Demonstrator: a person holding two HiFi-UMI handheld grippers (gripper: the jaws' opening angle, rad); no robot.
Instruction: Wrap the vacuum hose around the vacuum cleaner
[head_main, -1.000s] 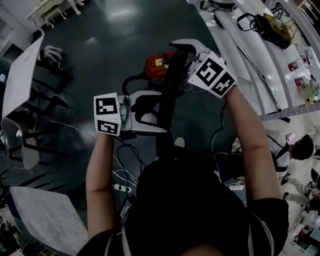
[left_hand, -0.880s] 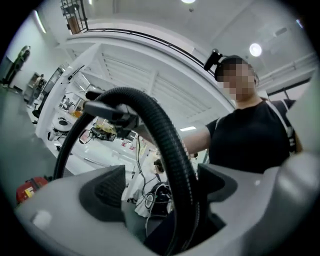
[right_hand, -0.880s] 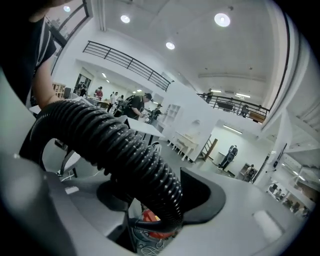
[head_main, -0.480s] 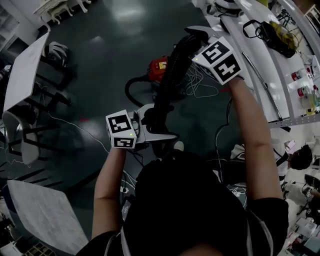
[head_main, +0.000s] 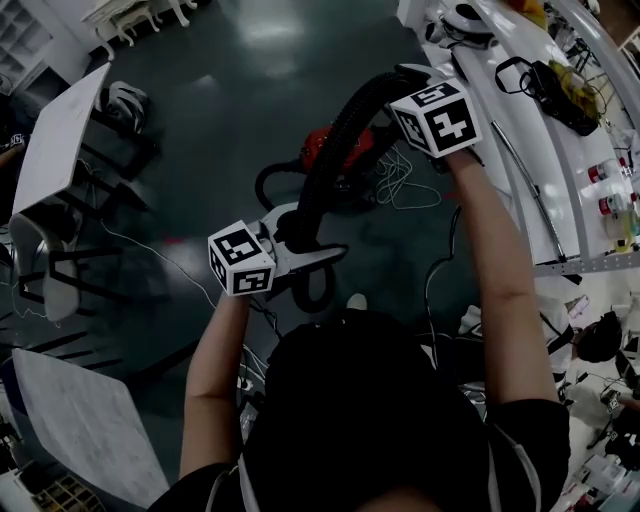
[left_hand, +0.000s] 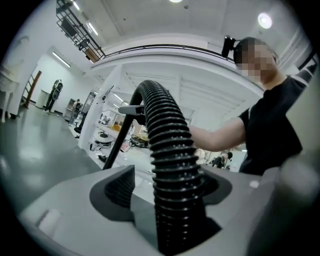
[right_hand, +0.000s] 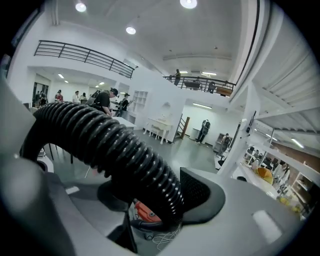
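The black ribbed vacuum hose (head_main: 330, 170) arches up from the floor between my two grippers. Below it on the dark floor stands the red vacuum cleaner (head_main: 338, 152). High up, my right gripper (head_main: 405, 85) is shut on the hose; in the right gripper view the hose (right_hand: 115, 150) presses against the right pad (right_hand: 202, 192). Lower and nearer, my left gripper (head_main: 305, 240) has the hose (left_hand: 175, 170) between its closing jaws. The hose leans on the right jaw, and a gap shows beside the left pad (left_hand: 117, 187).
A long white workbench (head_main: 520, 110) with a black bag, bottles and tools runs along the right. White cable (head_main: 400, 185) lies coiled on the floor by the vacuum cleaner. White tables (head_main: 55, 150) and chairs stand at the left; more cables trail under my arms.
My right gripper has lifted the hose higher and farther out, so it now arches. My left gripper has come in around the lower hose and its jaws have narrowed.
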